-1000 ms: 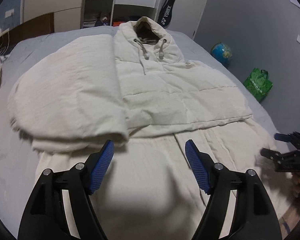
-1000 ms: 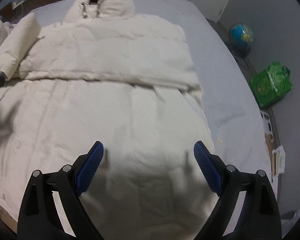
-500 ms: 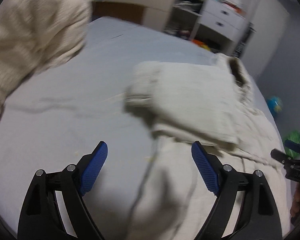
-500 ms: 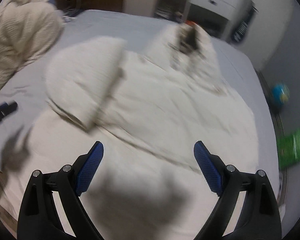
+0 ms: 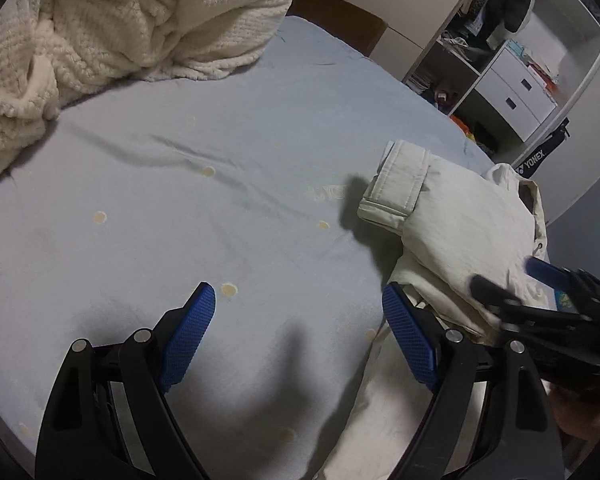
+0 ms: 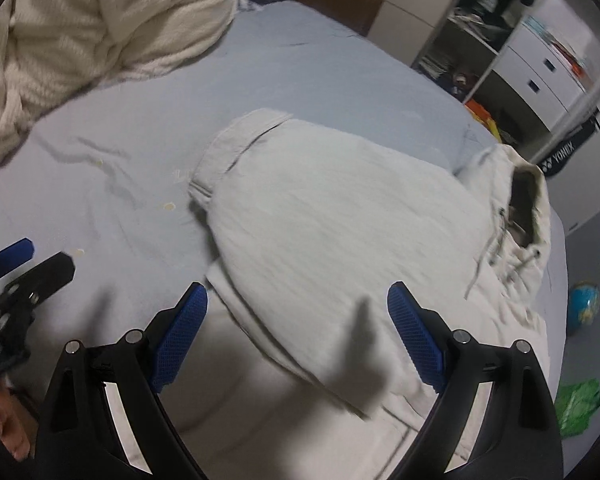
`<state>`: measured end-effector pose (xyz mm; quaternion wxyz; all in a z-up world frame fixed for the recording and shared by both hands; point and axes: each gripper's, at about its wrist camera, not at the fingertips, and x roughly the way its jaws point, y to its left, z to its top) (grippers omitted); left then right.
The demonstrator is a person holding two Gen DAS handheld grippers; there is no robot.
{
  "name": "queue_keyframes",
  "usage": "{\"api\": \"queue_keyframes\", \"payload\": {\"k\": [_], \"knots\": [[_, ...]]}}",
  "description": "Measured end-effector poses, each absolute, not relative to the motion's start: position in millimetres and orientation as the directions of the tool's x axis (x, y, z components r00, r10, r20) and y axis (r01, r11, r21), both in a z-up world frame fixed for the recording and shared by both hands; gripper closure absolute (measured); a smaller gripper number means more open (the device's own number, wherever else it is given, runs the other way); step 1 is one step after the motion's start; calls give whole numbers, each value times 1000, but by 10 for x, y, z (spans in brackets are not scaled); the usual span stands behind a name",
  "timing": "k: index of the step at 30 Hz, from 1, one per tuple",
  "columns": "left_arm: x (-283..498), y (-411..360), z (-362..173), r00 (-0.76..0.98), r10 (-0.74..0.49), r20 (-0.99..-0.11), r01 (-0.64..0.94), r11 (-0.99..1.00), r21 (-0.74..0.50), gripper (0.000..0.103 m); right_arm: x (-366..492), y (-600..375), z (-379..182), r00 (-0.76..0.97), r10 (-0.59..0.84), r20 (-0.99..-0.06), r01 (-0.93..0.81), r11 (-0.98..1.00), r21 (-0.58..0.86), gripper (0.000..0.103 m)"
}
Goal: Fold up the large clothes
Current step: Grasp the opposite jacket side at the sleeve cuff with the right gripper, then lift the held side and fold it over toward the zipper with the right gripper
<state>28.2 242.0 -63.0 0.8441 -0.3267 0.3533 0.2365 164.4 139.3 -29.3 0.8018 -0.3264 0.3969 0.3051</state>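
Note:
A cream hooded padded jacket (image 6: 340,216) lies flat on the grey-blue bed sheet (image 5: 220,184), with one sleeve folded across its body and the cuff (image 5: 400,192) pointing toward the bare sheet. My left gripper (image 5: 298,312) is open above the sheet just left of the jacket's edge, with nothing between its blue pads. My right gripper (image 6: 298,308) is open above the jacket near the folded sleeve and holds nothing. Each gripper shows in the other's view: the right gripper (image 5: 508,278) over the jacket, the left gripper (image 6: 40,258) over the sheet.
A bulky cream knit blanket (image 5: 120,20) is heaped at the far left of the bed. Behind the bed are a wooden headboard (image 5: 336,20), open shelves and white drawers (image 5: 516,92). A globe (image 6: 586,304) and a green bag (image 6: 578,404) sit on the floor at right.
Both grippers swept leftward and rolled. The left one left the jacket's lower body and now hangs over bare sheet. The right one moved from the hem to beside the folded sleeve.

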Motion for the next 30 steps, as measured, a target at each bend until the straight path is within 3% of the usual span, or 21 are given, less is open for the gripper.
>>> {"api": "queue_keyframes", "payload": {"k": [14, 17, 19, 22, 30], "knots": [[218, 2615, -793, 638, 158, -754, -676, 585, -449, 21, 1831, 1981, -737, 597, 86, -798, -737, 453, -502, 19], [265, 2584, -790, 634, 157, -757, -670, 601, -436, 21, 1886, 1995, -725, 600, 87, -795, -733, 458, -503, 34], [291, 2555, -786, 630, 154, -761, -665, 612, -427, 21, 1939, 1968, -684, 592, 98, -800, -736, 472, -486, 58], [290, 2562, -797, 627, 155, -763, -668, 611, -425, 21, 1978, 1933, -593, 576, 118, -809, -745, 484, -460, 78], [331, 2549, -809, 620, 158, -768, -664, 628, -407, 21, 2239, 1567, -209, 571, 171, -803, -706, 602, -373, 93]]}}
